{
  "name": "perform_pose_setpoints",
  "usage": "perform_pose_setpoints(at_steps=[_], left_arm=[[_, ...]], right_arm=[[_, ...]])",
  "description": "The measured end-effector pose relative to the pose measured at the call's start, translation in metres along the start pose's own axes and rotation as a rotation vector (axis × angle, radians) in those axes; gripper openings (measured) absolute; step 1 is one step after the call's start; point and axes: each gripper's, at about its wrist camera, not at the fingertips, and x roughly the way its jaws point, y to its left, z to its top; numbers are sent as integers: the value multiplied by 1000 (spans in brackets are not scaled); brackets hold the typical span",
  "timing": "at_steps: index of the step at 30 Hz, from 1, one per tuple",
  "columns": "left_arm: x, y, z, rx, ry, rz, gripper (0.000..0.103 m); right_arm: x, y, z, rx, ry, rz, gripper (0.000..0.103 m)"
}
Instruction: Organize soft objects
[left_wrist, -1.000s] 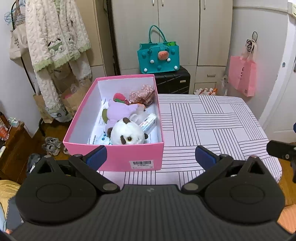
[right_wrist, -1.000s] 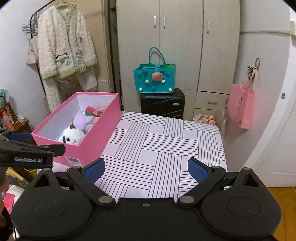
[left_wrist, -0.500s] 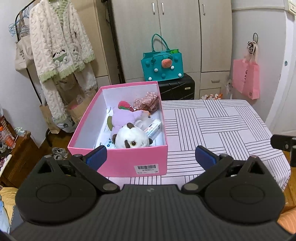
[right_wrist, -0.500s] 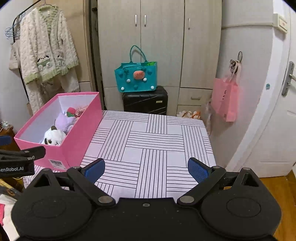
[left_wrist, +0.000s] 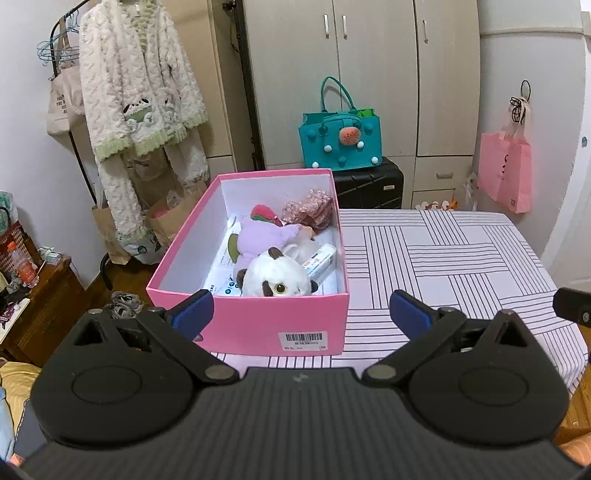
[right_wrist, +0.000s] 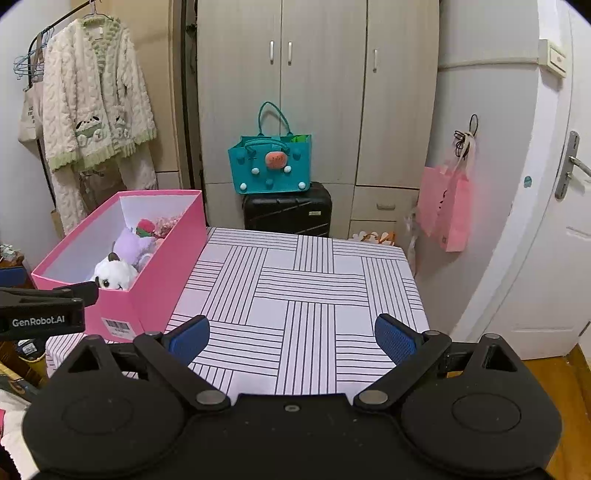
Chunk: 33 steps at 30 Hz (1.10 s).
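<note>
- Pink cardboard, the box sits at the near-left of the striped tabletop, and the soft things lie inside it: a white plush with dark ears at the near end, a lilac plush behind it, a red-and-green soft piece and a frilly patterned fabric piece toward the far wall.
- A small white carton and some printed papers also lie in the box, against the right wall and on the floor of it.
- No soft thing shows anywhere on the tabletop outside the box, so the gathering looks finished or close to it; what may remain is tidying inside the box, though I cannot be sure.
- The left claw is spread wide and holds nothing, hanging just short of the box's near wall.
- The right claw is likewise wide apart and empty, over the bare near edge of the tabletop, well apart from the box.
- Around: a teal bag on a black suitcase beyond the far edge, a pink bag hanging at right, a fleecy garment on a rack at left.
- Nothing stands between either claw and the box; its tall walls are the only obstacle to reaching in.
</note>
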Motion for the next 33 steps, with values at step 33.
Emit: perform_pose_setpoints(at_steps=[33], left_arm=[[4,11,2,-30,-46,14,103]], right_arm=[[14,5,1,21,20,-25,98]])
